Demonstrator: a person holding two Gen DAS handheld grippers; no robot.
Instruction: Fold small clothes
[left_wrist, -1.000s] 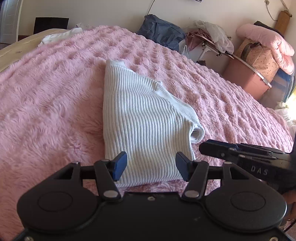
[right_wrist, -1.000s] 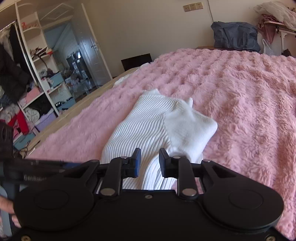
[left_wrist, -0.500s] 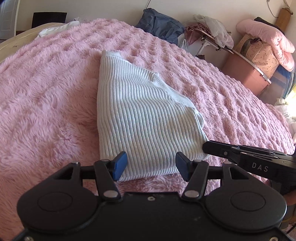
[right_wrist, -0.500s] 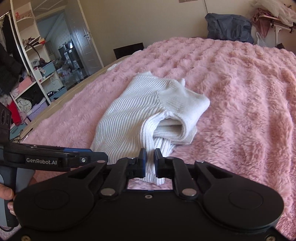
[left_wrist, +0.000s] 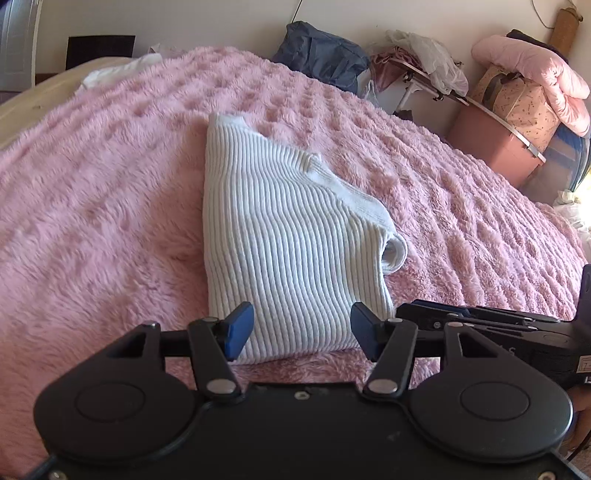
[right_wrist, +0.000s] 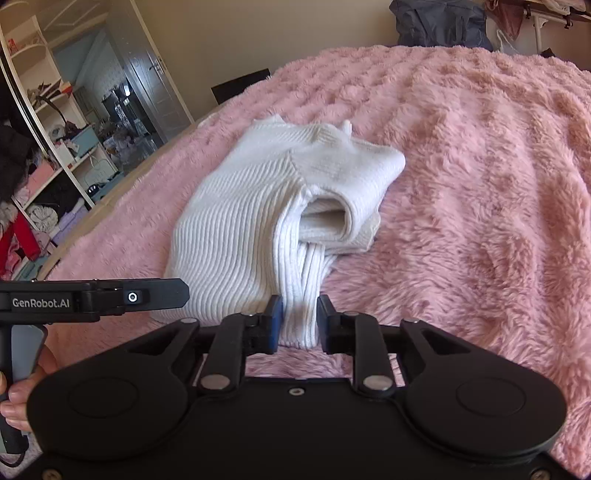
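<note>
Ribbed white knit makes up the small sweater (left_wrist: 291, 236), which is laid folded on a fluffy pink blanket (left_wrist: 92, 206) whose pile is raised in rows of soft tufts. The ribs are seen running lengthwise down the garment, and a smoother, finer-knit band is seen along its far right edge, where a rolled cuff or hem opening is curled over. In the right wrist view the same sweater (right_wrist: 258, 210) is shown bunched at its near corner, with a tubular opening gaping in the middle and the layers beneath stacked loosely.

The left gripper (left_wrist: 302, 332) is held low over the blanket at the near edge of the sweater, level and pointed along the garment; its blue-padded fingers (left_wrist: 239, 329) are spread wide apart, with nothing held between them, one at each side of the near hem. The right gripper (right_wrist: 297, 325) is held at the sweater's near corner, and its jaws are clamped on a gathered fold of the ribbed knit, which is pinched into a narrow vertical bundle between the pads. Part of the right gripper's black body is seen at the right edge of the left wrist view, just beside the sweater's corner.

Beyond the bed, a dark blue bag (left_wrist: 321, 59) is propped against the wall.
</note>
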